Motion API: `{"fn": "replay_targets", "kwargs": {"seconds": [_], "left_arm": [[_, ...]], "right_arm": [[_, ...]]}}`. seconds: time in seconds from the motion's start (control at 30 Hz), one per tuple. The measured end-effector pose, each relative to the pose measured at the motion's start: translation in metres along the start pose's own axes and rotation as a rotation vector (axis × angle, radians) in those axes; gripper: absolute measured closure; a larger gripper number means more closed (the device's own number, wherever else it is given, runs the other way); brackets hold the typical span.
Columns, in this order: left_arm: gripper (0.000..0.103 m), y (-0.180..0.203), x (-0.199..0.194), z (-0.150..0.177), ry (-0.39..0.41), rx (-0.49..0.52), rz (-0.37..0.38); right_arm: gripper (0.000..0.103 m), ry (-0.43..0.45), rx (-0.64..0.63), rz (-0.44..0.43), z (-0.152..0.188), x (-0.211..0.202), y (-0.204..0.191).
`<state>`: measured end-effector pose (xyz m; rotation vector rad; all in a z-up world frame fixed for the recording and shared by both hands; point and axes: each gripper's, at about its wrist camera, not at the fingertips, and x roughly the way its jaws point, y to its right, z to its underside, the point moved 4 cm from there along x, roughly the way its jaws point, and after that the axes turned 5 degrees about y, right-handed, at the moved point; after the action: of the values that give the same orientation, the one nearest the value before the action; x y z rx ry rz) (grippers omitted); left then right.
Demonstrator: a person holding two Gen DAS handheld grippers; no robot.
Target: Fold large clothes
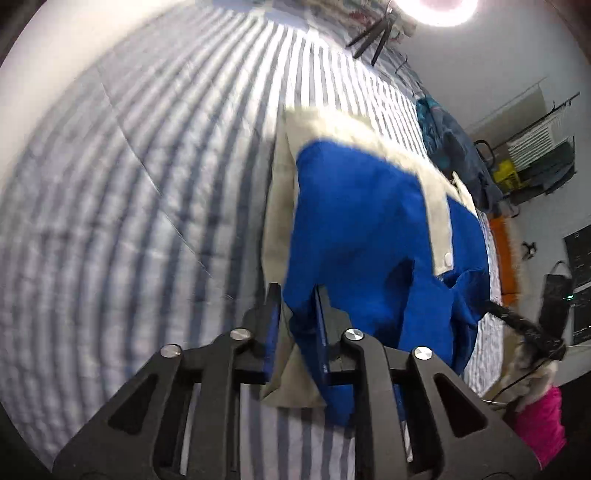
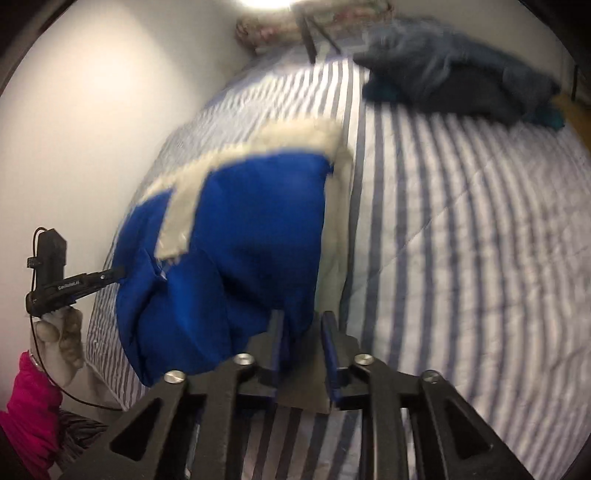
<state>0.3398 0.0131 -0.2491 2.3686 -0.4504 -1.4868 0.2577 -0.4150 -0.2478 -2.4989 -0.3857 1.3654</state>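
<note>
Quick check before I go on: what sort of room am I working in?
Most likely a bedroom: the blue and cream garment lies on a bed with a striped quilt, floral pillows at its head.

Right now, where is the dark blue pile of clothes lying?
In the right wrist view, the dark blue pile of clothes lies at the upper right on the striped bedcover, beyond the blue and cream garment.

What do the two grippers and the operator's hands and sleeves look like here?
Both grippers, left gripper and right gripper, are black angular plastic with triangular cut-outs, silver round bolts and blue pads inside the fingers. A thin black cable trails from the left one. The person wears a pale fuzzy glove and a bright pink sleeve.
</note>
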Motion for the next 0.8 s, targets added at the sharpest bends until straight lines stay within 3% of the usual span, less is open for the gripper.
{"fn": "replay_targets", "kwargs": {"seconds": [0.07,0.13,0.3,0.47,0.53,0.6,0.7,0.8], "left_arm": [[0.088,0.012,-0.017,-0.014,0.067,0.044,-0.017],[0.088,0.032,-0.03,-0.027,0.136,0.113,-0.032],[0.088,0.083,-0.012,-0.058,0.2,0.284,-0.084],[0.088,0.097,0.041,-0.075,0.149,0.324,-0.111],[0.087,0.089,0.07,-0.075,0.097,0.327,-0.129],[0.086,0.073,0.096,-0.074,0.062,0.299,-0.108],[0.086,0.058,0.115,-0.072,0.07,0.255,-0.051],[0.086,0.055,0.117,-0.073,0.068,0.235,-0.033]], "right_arm": [[0.072,0.076,-0.062,0.036,-0.017,-0.011,-0.009],[0.071,0.136,-0.083,0.013,-0.034,-0.01,-0.02],[0.068,0.198,-0.236,0.037,-0.07,0.026,-0.056],[0.068,0.107,-0.298,0.042,-0.087,0.075,-0.06],[0.069,0.049,-0.303,0.09,-0.087,0.103,-0.045],[0.069,0.016,-0.267,0.068,-0.084,0.119,-0.028],[0.069,0.048,-0.225,0.032,-0.081,0.132,-0.014],[0.068,0.047,-0.264,0.089,-0.079,0.129,-0.024]]}}
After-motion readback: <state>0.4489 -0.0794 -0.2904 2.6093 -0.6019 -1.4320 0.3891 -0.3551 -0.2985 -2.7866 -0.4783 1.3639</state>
